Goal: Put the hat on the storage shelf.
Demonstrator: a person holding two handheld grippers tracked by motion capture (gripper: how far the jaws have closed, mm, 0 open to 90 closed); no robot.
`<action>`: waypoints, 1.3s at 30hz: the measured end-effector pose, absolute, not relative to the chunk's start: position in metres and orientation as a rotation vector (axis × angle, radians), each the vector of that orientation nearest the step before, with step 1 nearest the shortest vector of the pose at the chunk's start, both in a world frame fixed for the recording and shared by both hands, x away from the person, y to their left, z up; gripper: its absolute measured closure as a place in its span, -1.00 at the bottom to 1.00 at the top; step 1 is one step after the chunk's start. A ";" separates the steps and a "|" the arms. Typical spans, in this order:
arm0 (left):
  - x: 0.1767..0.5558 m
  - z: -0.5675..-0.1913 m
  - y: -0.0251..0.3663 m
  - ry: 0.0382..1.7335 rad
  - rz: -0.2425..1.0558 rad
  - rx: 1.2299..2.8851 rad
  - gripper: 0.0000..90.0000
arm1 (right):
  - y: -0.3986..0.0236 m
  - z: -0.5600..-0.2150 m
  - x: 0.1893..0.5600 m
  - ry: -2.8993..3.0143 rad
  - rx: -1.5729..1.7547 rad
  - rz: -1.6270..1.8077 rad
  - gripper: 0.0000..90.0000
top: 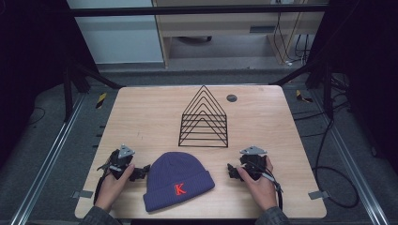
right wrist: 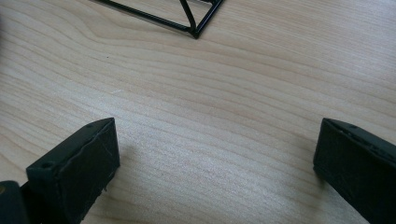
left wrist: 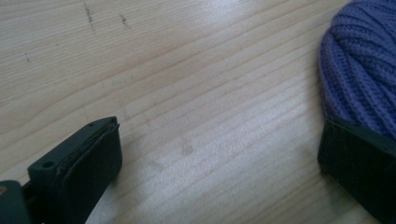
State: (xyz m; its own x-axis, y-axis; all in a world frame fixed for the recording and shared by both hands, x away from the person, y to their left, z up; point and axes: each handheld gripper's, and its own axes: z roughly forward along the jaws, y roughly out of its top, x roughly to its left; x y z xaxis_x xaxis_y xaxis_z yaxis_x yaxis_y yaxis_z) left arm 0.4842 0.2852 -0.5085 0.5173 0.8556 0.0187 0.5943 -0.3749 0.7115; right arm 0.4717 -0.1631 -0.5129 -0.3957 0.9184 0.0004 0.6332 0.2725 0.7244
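fingers point(right wrist: 74, 172) spread (nothing between), rack corner point(right wrist: 196, 29), table point(right wrist: 210, 116)

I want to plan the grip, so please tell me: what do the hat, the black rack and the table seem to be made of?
The hat: knitted yarn, probably wool or acrylic; purple ribbed rows show, with a red letter K on the folded cuff.
The black rack: thin wire, likely metal with a slightly glossy black coating.
The table: light wood or wood-look laminate; a matte grain pattern shows, so I cannot tell which.
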 end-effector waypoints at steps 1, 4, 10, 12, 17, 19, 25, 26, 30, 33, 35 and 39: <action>0.485 -0.509 0.284 1.183 0.516 2.101 -1.00 | -0.163 -0.513 0.472 2.127 1.399 0.913 -0.99; 0.487 -0.508 0.284 1.178 0.515 2.107 -1.00 | -0.163 -0.513 0.472 2.127 1.400 0.915 -0.99; 0.495 -0.503 0.284 1.215 0.467 2.124 -1.00 | -0.163 -0.513 0.472 2.126 1.400 0.916 -0.99; 0.495 -0.500 0.285 1.231 0.446 2.117 -0.88 | -0.163 -0.513 0.472 2.138 1.388 0.921 -0.96; 0.489 -0.480 0.296 1.258 0.460 1.968 -0.82 | -0.159 -0.507 0.470 2.187 1.357 0.933 -0.77; 0.488 -0.478 0.297 1.259 0.454 1.953 -0.81 | -0.156 -0.505 0.468 2.185 1.330 0.936 -0.77; 0.483 -0.469 0.293 1.241 0.443 1.978 -0.74 | -0.146 -0.490 0.457 2.211 1.192 0.993 -0.66; 0.482 -0.466 0.291 1.235 0.424 1.986 -0.74 | -0.146 -0.489 0.456 2.219 1.183 1.002 -0.65; 0.478 -0.462 0.288 1.219 0.390 2.003 -0.69 | -0.145 -0.486 0.453 2.240 1.164 1.022 -0.60; 0.475 -0.458 0.283 1.196 0.380 2.029 -0.67 | -0.142 -0.484 0.450 2.259 1.142 1.020 -0.59; 0.473 -0.455 0.278 1.177 0.394 2.050 -0.67 | -0.140 -0.483 0.448 2.275 1.130 1.026 -0.60; 0.474 -0.453 0.273 1.163 0.399 2.071 -0.67 | -0.139 -0.482 0.448 2.296 1.118 1.038 -0.61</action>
